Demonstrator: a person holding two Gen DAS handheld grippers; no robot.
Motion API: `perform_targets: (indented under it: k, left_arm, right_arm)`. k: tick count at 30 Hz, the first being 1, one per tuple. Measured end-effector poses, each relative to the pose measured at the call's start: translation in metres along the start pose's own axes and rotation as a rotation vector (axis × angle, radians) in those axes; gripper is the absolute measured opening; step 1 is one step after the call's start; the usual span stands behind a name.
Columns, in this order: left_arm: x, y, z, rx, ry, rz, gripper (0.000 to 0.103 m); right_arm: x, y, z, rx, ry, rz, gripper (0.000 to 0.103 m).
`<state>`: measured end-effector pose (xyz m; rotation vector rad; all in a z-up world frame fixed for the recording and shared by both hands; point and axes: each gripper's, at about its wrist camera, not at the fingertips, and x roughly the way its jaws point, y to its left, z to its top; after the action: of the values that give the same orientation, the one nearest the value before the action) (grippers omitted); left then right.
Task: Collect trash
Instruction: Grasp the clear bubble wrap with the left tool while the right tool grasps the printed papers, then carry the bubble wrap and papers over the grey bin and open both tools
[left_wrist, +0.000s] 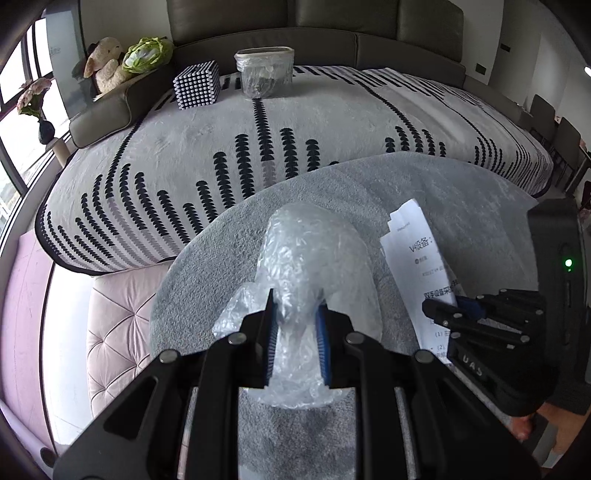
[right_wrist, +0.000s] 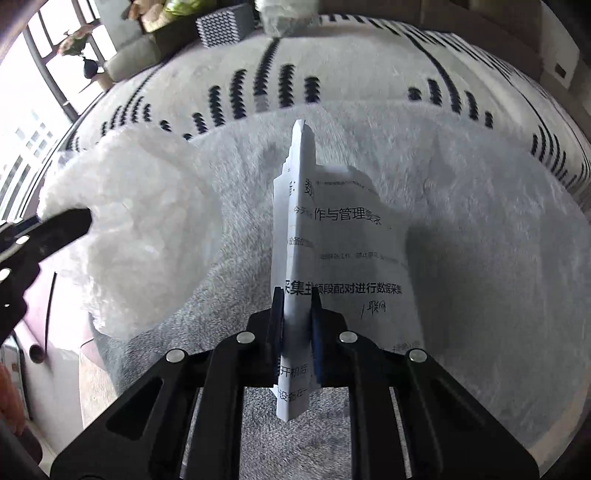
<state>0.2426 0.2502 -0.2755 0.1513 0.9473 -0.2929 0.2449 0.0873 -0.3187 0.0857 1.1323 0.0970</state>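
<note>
bubble wrap (left_wrist: 295, 280) pinched in the left claw (left_wrist: 297, 332), printed paper sheet (right_wrist: 314, 258) pinched upright in the right claw (right_wrist: 297, 325), both just above the grey rug (left_wrist: 424, 192). judgement: keep both grips firm and carry them to the lined bin (left_wrist: 264, 72) well beyond the rug, near the sofa (left_wrist: 369, 48); thin paper may slip.

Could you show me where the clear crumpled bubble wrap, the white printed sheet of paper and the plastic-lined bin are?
Clear crumpled bubble wrap (left_wrist: 306, 254): left wrist view, its bulging upper part.
White printed sheet of paper (right_wrist: 343, 236): right wrist view, its printed face.
Clear plastic-lined bin (left_wrist: 264, 75): left wrist view, its front wall.
</note>
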Motion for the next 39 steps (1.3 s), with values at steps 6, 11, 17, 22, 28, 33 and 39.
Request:
perform_targets:
  k: [6,11,17,22,28,33,39]
  left_arm:
    - [-0.031,-0.001,-0.017,-0.129,-0.018,0.093,0.019]
    - [-0.069,-0.005,-0.045,-0.264,-0.030,0.203,0.019]
    - [-0.127,-0.009,-0.101,-0.475,-0.035,0.354,0.019]
    - [-0.178,-0.014,-0.163,-0.659,-0.019,0.474,0.019]
    - [-0.229,-0.020,-0.240,-0.844,0.020,0.594,0.019]
    - [-0.267,-0.023,-0.296,-0.969,0.038,0.665,0.019]
    - [-0.297,-0.026,-0.346,-1.054,0.039,0.724,0.019]
  right_arm:
    - [-0.034,0.008,0.003,-0.147,-0.034,0.099,0.012]
    - [-0.054,0.028,-0.006,-0.305,-0.028,0.202,0.012]
    - [-0.088,0.066,-0.038,-0.531,-0.009,0.334,0.012]
    - [-0.118,0.105,-0.081,-0.738,0.023,0.449,0.012]
    - [-0.138,0.148,-0.143,-0.910,0.081,0.566,0.012]
    - [-0.155,0.187,-0.198,-1.008,0.116,0.639,0.012]
    - [-0.161,0.215,-0.254,-1.078,0.165,0.677,0.012]
